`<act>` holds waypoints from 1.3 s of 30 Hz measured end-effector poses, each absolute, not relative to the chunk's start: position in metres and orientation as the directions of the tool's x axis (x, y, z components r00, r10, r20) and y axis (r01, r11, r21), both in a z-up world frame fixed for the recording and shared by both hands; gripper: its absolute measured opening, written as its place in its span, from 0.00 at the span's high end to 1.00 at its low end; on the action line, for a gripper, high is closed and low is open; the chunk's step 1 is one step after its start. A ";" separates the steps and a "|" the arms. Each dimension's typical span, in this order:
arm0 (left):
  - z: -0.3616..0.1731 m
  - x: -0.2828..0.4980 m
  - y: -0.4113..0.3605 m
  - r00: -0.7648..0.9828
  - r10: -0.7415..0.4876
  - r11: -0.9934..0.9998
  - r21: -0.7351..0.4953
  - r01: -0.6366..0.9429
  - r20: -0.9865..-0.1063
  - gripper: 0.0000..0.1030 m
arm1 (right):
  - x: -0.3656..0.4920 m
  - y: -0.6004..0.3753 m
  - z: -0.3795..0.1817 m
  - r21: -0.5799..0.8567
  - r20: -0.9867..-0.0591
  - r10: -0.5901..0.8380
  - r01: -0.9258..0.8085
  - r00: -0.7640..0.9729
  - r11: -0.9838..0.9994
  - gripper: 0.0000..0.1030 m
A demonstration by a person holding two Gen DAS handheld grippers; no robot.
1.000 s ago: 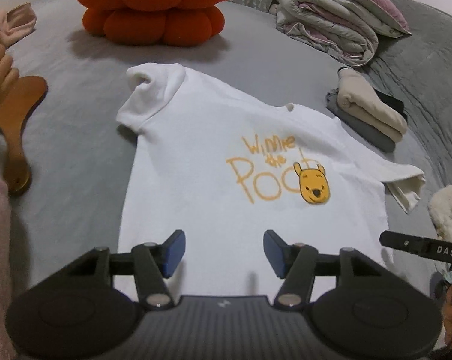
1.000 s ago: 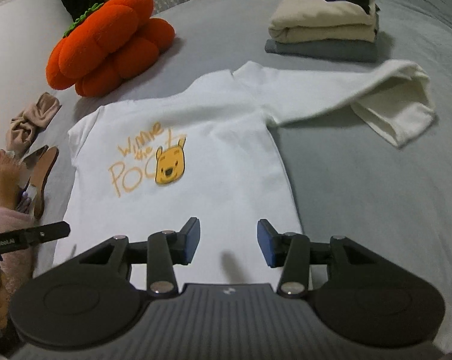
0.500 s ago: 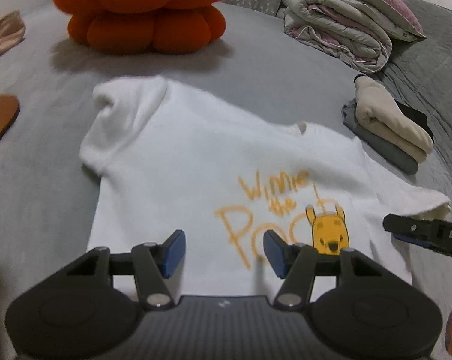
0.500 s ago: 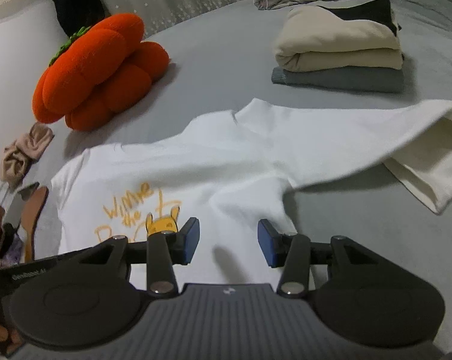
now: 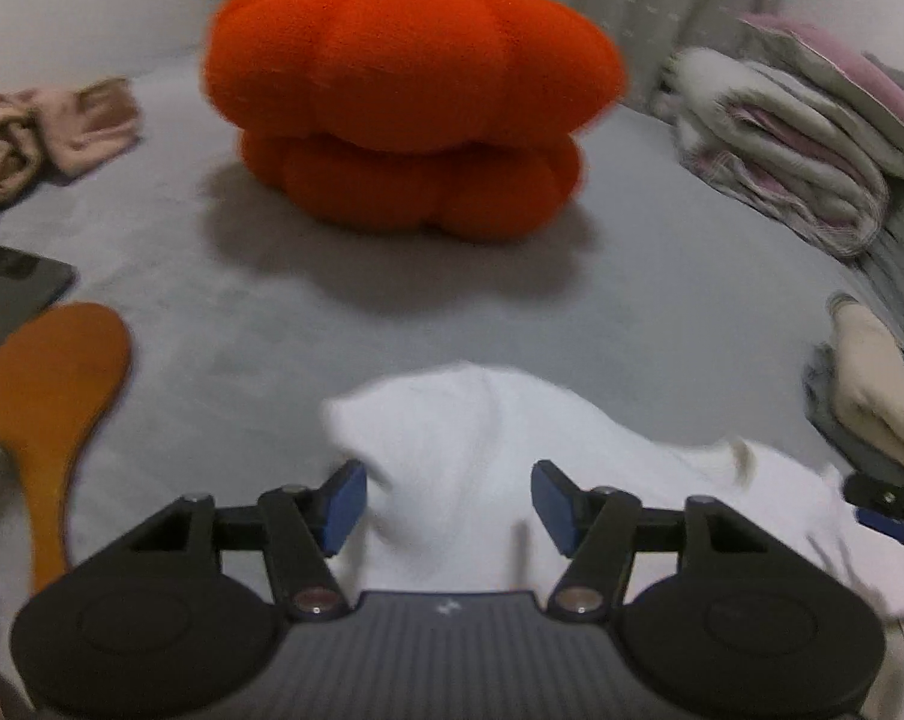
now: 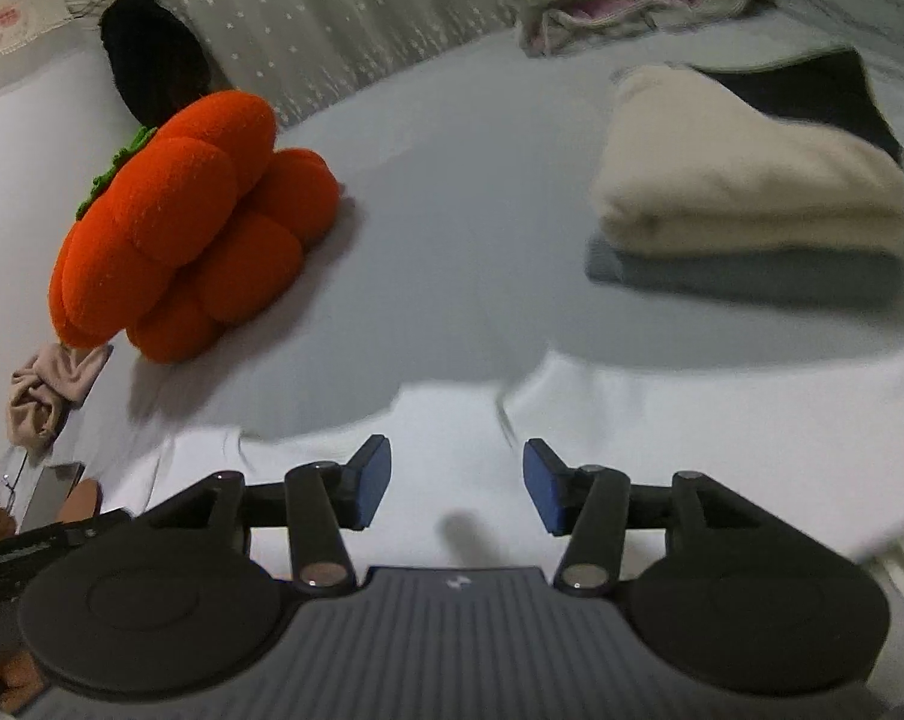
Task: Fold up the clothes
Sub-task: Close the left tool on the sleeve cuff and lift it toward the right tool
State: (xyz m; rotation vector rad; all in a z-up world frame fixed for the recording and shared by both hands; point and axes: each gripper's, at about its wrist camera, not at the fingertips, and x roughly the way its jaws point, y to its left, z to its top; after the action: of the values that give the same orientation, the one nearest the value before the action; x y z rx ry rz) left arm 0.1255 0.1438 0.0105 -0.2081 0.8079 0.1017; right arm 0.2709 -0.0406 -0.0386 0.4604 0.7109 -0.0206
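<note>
Scanning my left wrist view from the left: wooden paddle on the grey bed, orange pumpkin cushion behind. My left gripper hangs over the white T-shirt's sleeve end; its jaws have just been opening, pads clear of the cloth. My right gripper sits above the shirt's shoulder, jaws likewise just widened, gripping nothing. Folded stack lies far right.

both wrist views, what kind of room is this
Most likely a bedroom, with clothes being folded on a bed. The grey bedding fills both views, a rolled quilt lies at its far side, and a pumpkin cushion sits in front of a curtain.
</note>
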 end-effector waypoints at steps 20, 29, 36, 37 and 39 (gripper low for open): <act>-0.042 0.162 0.186 0.644 -0.237 0.833 -0.493 -0.252 -0.728 0.69 | 0.297 -0.040 -0.092 0.261 -0.594 0.079 0.099 0.801 0.960 0.44; -0.002 0.137 0.115 0.729 -0.282 0.905 -0.425 -0.013 -0.624 0.83 | 0.286 -0.050 -0.067 0.485 -0.499 0.281 -0.004 0.820 0.875 0.41; -0.007 0.125 0.050 0.642 -0.406 0.907 -0.372 0.197 -0.650 0.87 | 0.287 -0.049 -0.059 0.540 -0.459 0.360 -0.067 0.812 0.839 0.40; -0.012 0.124 0.043 0.624 -0.414 0.906 -0.364 0.215 -0.662 0.88 | 0.288 -0.050 -0.059 0.558 -0.448 0.380 -0.079 0.809 0.826 0.40; -0.022 0.124 0.033 0.586 -0.430 0.902 -0.361 0.237 -0.687 0.88 | 0.289 -0.052 -0.060 0.611 -0.414 0.443 -0.118 0.795 0.783 0.40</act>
State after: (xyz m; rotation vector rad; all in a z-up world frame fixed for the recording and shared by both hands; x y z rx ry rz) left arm 0.1239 0.0330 -0.0224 -0.2416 0.8622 -0.3934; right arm 0.2894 -0.0516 -0.0596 0.6005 0.5782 0.3214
